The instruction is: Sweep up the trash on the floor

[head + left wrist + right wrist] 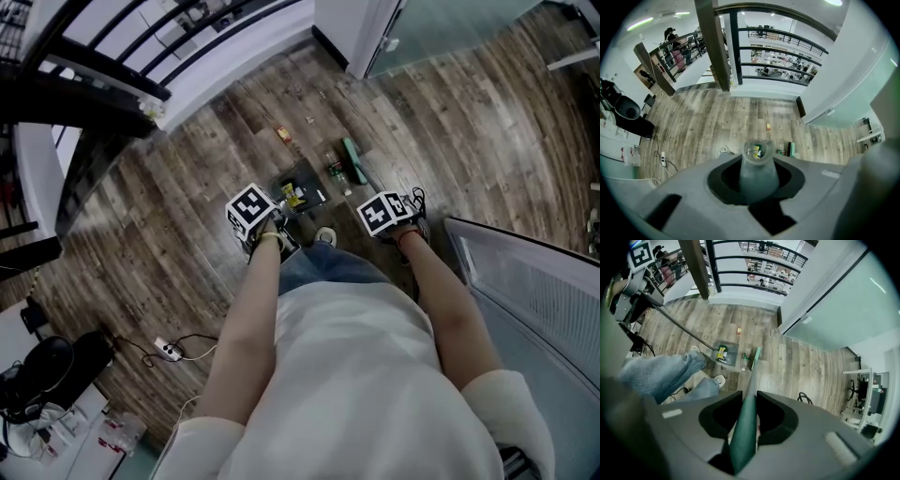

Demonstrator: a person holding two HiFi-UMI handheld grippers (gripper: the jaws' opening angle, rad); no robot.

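On the brown wood-plank floor (pixel 187 187), well to the left of the dark flat dustpan (pixel 298 192) and nearer the person, a white power strip (pixel 169 351) lies with its black cable.

The left gripper (pixel 758 164) is clamped on the long grey tube handle (pixel 679 324) that runs down at a slant to the dustpan. Its own view looks straight along that tube to the pan below. The dustpan rests on the floor just ahead of the person's white shoe (pixel 325 235), and a yellow packet (pixel 293 195) lies inside it.

Beyond the dustpan's far edge, apart from it, a small yellow-and-red wrapper (pixel 282 134) lies on the planks. A few tiny scraps (pixel 309 119) lie farther off the same way; what they are is too small to tell.

Just right of the dustpan lies a clear plastic bottle with a green label (pixel 335 171), between the pan and the green broom head (pixel 353 161). The broom head sits on the floor right beside the bottle.

The right gripper (pixel 749 401) is closed tight around the green broom handle (pixel 743 427), which passes up between its jaws from the broom head.

Far right of the dustpan, a pale frosted-glass wall (pixel 450 28) meets the floor.
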